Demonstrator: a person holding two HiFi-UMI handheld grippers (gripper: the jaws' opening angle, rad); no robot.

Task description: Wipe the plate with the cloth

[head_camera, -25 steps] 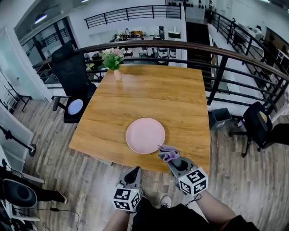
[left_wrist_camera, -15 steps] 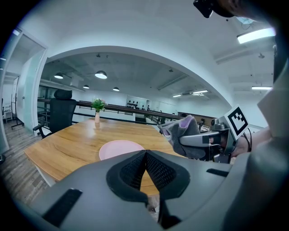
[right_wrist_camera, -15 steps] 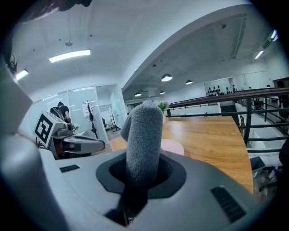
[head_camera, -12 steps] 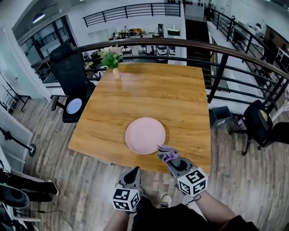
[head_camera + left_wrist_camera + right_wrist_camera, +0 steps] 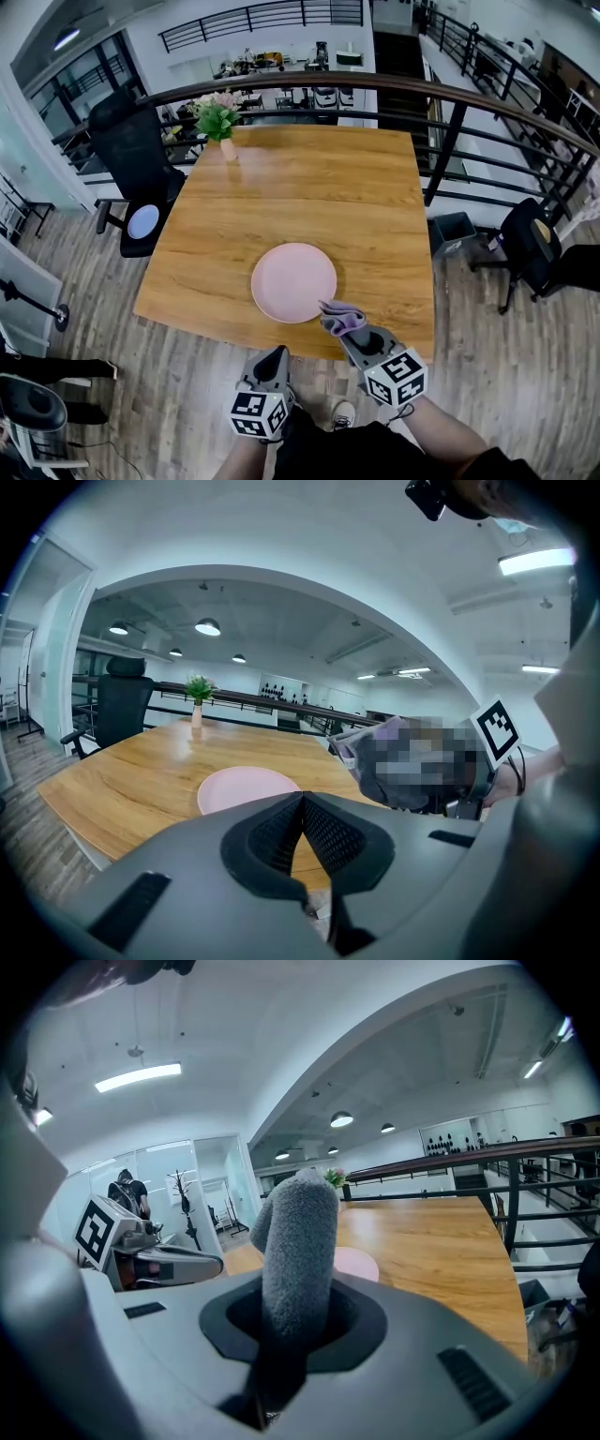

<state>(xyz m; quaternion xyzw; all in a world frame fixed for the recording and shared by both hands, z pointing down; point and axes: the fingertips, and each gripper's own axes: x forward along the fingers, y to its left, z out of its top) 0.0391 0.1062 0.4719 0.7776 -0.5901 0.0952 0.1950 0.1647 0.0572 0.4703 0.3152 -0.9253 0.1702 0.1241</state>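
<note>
A round pink plate (image 5: 293, 281) lies on the wooden table (image 5: 309, 197) near its front edge; it also shows in the left gripper view as the plate (image 5: 246, 787) and peeks out as the plate (image 5: 361, 1264) in the right gripper view. My right gripper (image 5: 349, 330) is shut on a folded grey-lilac cloth (image 5: 341, 319), which hangs over the table's front edge just right of the plate. The cloth (image 5: 298, 1241) stands up between the right jaws. My left gripper (image 5: 274, 361) is shut and empty, below the table's front edge, jaws pressed together.
A small vase of flowers (image 5: 219, 120) stands at the table's far left corner. A black office chair (image 5: 136, 159) sits at the table's left, another chair (image 5: 530, 246) at the right. A dark railing (image 5: 441, 112) runs behind the table.
The whole scene has slid slightly left and up in the head view. The left gripper has shifted a little; the right gripper still holds the cloth by the plate's near right edge.
</note>
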